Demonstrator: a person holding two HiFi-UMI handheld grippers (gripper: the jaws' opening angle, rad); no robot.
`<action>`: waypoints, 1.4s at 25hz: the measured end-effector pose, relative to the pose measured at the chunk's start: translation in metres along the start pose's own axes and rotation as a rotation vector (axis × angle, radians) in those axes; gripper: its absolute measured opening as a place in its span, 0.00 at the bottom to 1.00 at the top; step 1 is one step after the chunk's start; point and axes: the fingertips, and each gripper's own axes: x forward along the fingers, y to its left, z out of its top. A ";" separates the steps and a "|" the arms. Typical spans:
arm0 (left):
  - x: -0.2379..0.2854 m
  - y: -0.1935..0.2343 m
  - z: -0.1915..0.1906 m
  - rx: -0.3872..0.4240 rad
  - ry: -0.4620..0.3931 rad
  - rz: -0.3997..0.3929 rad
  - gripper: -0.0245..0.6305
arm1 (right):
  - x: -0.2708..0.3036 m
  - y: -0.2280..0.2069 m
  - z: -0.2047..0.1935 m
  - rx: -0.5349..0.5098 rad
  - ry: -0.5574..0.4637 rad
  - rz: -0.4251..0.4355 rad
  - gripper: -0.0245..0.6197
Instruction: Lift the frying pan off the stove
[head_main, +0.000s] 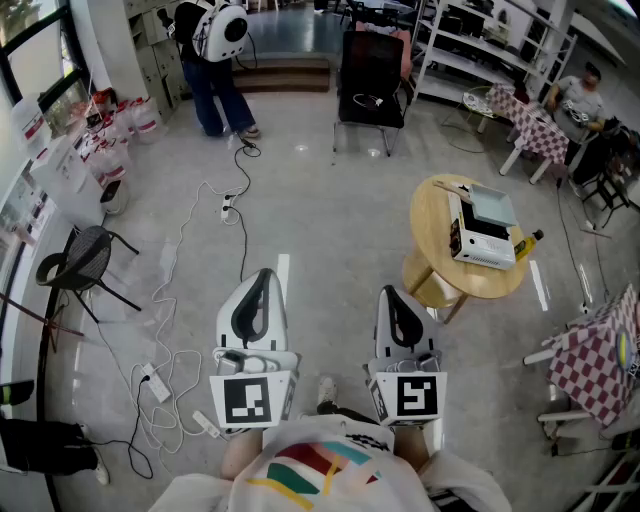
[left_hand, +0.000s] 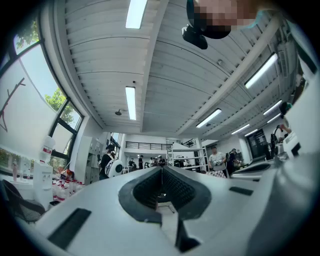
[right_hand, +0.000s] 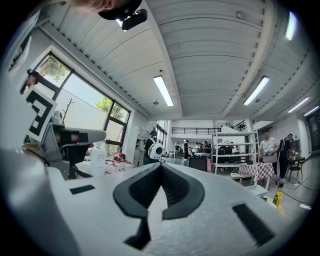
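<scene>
No frying pan shows in any view. A white box-like appliance (head_main: 481, 232) stands on a small round wooden table (head_main: 432, 215) ahead and to the right; I cannot tell whether it is the stove. My left gripper (head_main: 262, 276) and right gripper (head_main: 391, 293) are held side by side close to the body, over bare floor and well short of that table. In the left gripper view the left gripper (left_hand: 161, 169) has its jaws together with nothing between them. The right gripper (right_hand: 161, 165) looks the same in its own view, shut and empty. Both gripper views tilt up toward the ceiling and the far hall.
White cables and power strips (head_main: 160, 385) trail over the floor at the left. A black mesh chair (head_main: 78, 262) stands at the left, a black office chair (head_main: 372, 78) ahead. A person with a white backpack (head_main: 215, 45) stands far off. Checkered tables (head_main: 598, 360) are at the right.
</scene>
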 end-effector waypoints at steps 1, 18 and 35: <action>0.001 0.000 -0.001 -0.001 0.004 0.001 0.05 | 0.001 0.000 -0.001 0.000 0.002 0.002 0.03; 0.021 -0.018 -0.021 0.001 0.025 -0.054 0.05 | 0.008 -0.015 -0.022 0.058 0.036 0.004 0.03; 0.114 -0.044 -0.046 -0.002 0.037 -0.059 0.05 | 0.074 -0.079 -0.062 0.004 0.088 0.024 0.03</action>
